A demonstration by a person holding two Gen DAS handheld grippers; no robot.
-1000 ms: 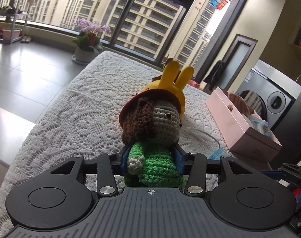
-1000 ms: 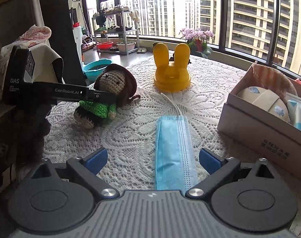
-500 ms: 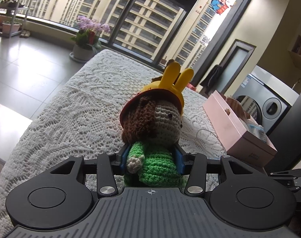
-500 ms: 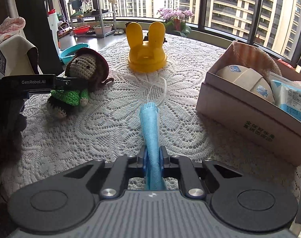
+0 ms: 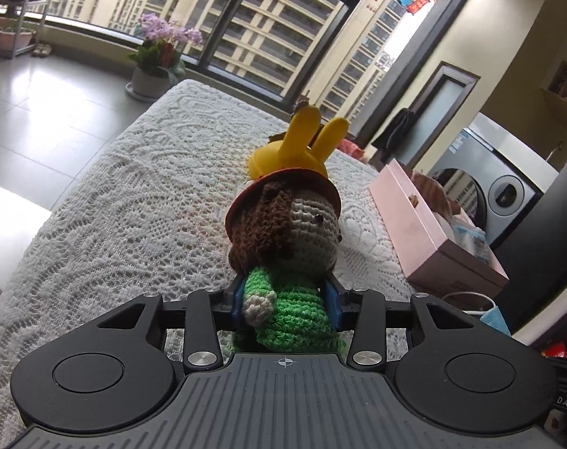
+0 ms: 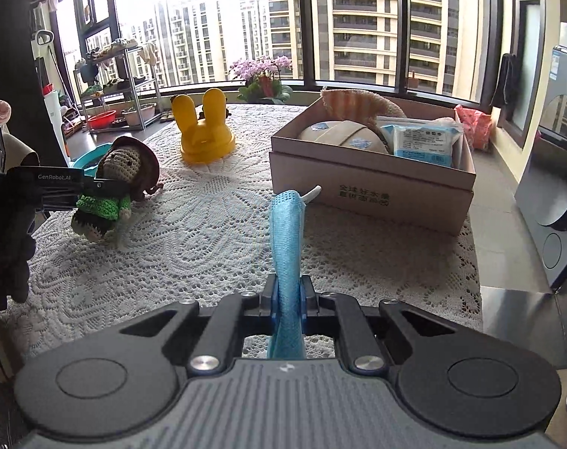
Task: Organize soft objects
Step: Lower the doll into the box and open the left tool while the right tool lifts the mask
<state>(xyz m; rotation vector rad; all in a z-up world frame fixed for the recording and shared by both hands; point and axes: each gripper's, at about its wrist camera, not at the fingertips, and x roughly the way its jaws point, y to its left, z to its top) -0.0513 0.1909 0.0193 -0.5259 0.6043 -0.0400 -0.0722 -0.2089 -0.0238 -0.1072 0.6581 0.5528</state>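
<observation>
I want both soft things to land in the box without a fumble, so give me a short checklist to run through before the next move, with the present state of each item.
1. Right gripper shut on the blue face mask: ok; the jaws pinch it into a narrow fold.
2. Left gripper shut on the crochet doll: ok; the pads press its green body, jaws just closed further.
3. Mask's ear loop free of the lace tablecloth: cannot tell.
4. Box open on top: ok.
5. Room left in the box: cannot tell; packets and a hat already fill much of it.
6. Yellow rabbit-eared toy out of the path: ok; stands apart from box.
</observation>
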